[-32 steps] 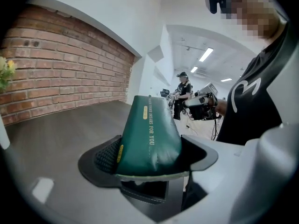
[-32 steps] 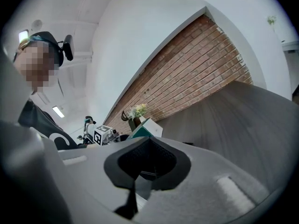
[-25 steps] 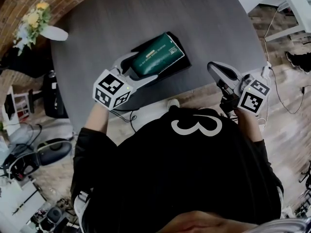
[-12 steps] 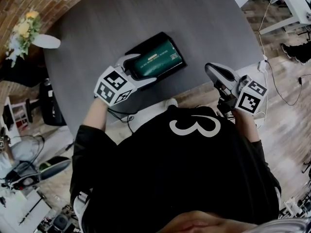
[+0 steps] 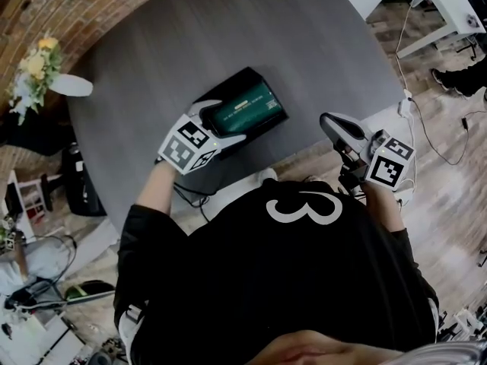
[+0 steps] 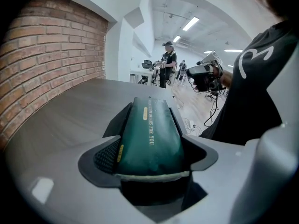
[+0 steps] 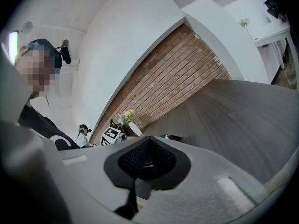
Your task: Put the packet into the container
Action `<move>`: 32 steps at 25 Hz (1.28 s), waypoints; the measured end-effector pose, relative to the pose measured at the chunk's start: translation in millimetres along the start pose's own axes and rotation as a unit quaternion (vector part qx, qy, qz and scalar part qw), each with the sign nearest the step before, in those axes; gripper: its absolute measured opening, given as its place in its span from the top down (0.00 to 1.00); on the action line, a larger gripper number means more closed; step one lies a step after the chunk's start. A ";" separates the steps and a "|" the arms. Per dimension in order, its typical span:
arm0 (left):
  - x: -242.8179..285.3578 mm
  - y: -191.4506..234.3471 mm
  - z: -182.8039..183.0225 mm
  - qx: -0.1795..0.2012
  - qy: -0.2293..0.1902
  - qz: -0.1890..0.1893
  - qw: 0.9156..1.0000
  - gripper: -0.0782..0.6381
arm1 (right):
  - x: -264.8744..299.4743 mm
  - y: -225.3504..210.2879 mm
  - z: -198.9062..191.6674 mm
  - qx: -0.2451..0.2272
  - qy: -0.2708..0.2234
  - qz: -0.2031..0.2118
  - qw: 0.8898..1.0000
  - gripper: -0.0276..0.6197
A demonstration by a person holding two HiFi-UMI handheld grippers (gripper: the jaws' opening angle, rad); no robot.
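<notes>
My left fingers still clamp the packet, now lowered from its tilt to lie flat inside the container on the desk. Letting go looks next. Right fingers are pressed together, empty.

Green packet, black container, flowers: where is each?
green packet [image 5: 243, 106], head view, middle of its top face.
black container [image 5: 234, 84], head view, far rim.
flowers [image 5: 34, 65], head view, yellow blooms.
</notes>
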State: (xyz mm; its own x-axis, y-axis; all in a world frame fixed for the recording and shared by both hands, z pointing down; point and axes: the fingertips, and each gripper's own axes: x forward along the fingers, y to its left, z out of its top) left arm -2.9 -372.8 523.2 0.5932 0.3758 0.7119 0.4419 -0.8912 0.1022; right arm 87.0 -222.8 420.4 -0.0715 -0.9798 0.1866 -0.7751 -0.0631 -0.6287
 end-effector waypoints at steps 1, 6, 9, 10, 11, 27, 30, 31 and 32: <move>1.1 0.2 -0.5 0.003 0.004 0.004 1.000 0.30 | -0.3 -0.3 -0.8 0.001 -0.001 0.000 1.000 0.96; 3.5 -0.2 -2.5 0.010 0.012 0.019 1.000 0.29 | 0.8 3.2 -6.1 0.004 0.013 0.007 1.000 0.96; 5.7 -2.4 -1.2 0.002 0.009 0.030 1.000 0.28 | -3.8 4.0 -3.5 -0.001 0.019 0.015 1.000 0.96; 5.6 -2.1 -0.7 -0.002 0.005 0.037 0.999 0.27 | -5.1 4.2 -1.2 -0.004 0.018 0.018 1.000 0.96; 4.5 -1.1 -0.5 -0.006 -0.001 0.045 0.999 0.27 | -5.7 5.1 1.0 -0.006 0.018 0.022 1.000 0.96; -67.8 -56.2 63.9 -0.240 -0.209 0.127 0.939 0.77 | -13.0 46.5 -0.7 -0.104 0.084 0.124 0.983 0.96; -79.9 -91.2 86.3 -0.261 -0.270 0.122 0.919 0.86 | -21.4 58.1 -2.2 -0.108 0.085 0.155 0.978 0.96; -83.6 -102.0 94.3 -0.263 -0.286 0.124 0.913 0.89 | -24.2 60.6 -2.2 -0.110 0.084 0.162 0.977 0.96; -86.8 -111.8 101.7 -0.264 -0.297 0.128 0.909 0.89 | -26.8 62.8 -2.3 -0.113 0.083 0.169 0.976 0.96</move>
State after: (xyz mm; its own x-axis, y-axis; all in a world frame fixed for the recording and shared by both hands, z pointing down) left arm -35.4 -279.9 379.3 0.9592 0.0693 0.2740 -0.0534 -0.9076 0.4164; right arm 38.8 -200.0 377.7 -0.4322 -0.8925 0.1288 -0.8075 0.3194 -0.4959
